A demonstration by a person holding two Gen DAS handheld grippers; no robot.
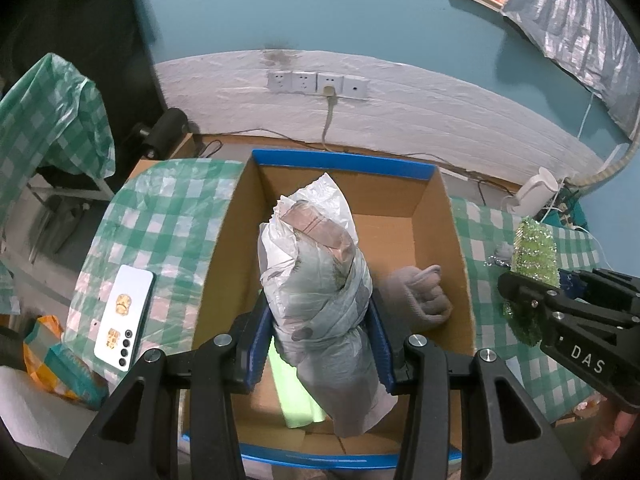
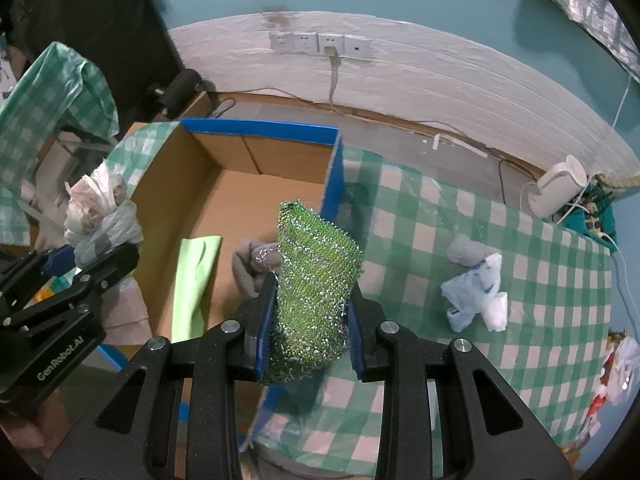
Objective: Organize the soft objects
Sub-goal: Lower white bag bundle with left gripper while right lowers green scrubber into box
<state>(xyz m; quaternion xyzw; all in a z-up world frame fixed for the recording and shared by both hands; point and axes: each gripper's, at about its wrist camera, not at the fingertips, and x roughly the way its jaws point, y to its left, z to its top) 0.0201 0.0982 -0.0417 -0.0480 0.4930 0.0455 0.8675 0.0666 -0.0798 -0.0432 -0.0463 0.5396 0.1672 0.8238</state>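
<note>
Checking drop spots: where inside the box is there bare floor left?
Bare: the far half of the box floor, behind the grey cloth and green cloth. Crowded: the near half, where both cloths lie.

checked table (image 2: 440,216), cardboard box (image 1: 436,216), phone (image 1: 125,318)

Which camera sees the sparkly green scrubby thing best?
The right wrist camera: the sparkly green scrubber sits big and centered, gripped between the right gripper jaws. The left wrist camera shows it small at the right edge, partly hidden behind that gripper.
</note>
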